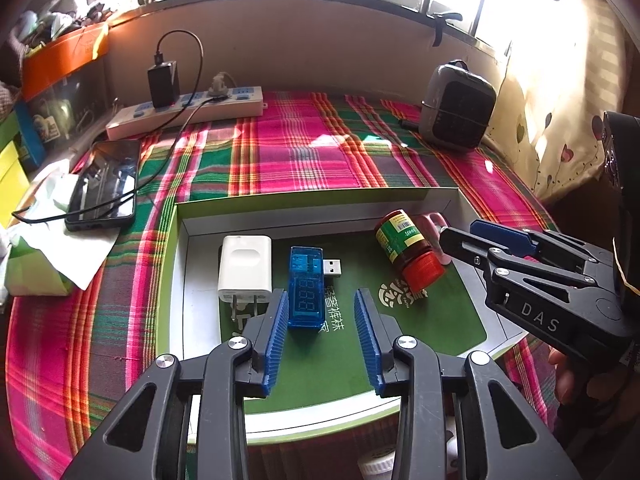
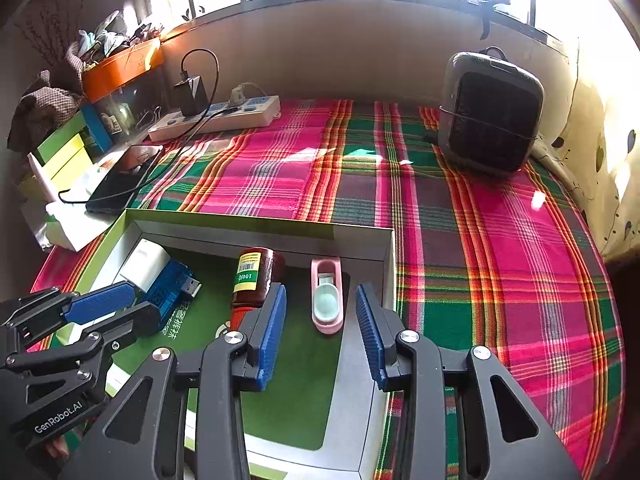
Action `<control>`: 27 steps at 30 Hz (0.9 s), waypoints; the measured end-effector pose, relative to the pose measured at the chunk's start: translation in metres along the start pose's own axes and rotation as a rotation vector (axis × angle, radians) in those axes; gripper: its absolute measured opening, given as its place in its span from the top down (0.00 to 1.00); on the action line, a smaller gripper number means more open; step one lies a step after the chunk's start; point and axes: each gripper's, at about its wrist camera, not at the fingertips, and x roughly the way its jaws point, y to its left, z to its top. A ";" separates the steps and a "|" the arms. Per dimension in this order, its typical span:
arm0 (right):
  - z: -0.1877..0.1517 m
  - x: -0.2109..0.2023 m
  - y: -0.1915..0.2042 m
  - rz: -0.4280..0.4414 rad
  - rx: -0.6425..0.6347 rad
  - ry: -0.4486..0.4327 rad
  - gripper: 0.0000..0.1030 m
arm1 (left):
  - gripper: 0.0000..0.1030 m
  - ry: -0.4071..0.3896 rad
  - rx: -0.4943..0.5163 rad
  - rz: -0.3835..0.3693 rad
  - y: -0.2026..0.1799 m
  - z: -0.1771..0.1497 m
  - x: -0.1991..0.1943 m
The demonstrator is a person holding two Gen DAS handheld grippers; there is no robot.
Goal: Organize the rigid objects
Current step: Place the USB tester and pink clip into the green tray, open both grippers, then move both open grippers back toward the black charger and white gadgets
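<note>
Just ahead of the parted left gripper [image 1: 321, 332] lies the blue USB tester [image 1: 305, 286]

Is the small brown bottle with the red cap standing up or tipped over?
Tipped over: the brown red-capped bottle lies on its side on the green floor of the box.

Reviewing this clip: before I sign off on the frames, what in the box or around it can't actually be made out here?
- Pink item: in the left wrist view the right gripper and the red-capped bottle hide most of it.
- Bottle cap: in the right wrist view a blue finger pad covers much of it.
- Bottle label text: too small in both views.
- White object at the bottom edge, left wrist view: cut off by the left gripper.
</note>
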 end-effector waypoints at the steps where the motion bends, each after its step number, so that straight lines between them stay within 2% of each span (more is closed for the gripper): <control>1: -0.001 -0.002 0.000 0.000 0.002 -0.002 0.63 | 0.67 -0.003 0.002 -0.001 -0.001 -0.001 -0.002; 18: -0.021 -0.030 0.000 0.004 0.043 -0.030 0.63 | 0.66 -0.029 0.005 -0.018 -0.003 -0.022 -0.032; 27: -0.045 -0.053 -0.006 0.000 0.080 -0.037 0.63 | 0.66 -0.045 -0.011 -0.032 0.000 -0.042 -0.054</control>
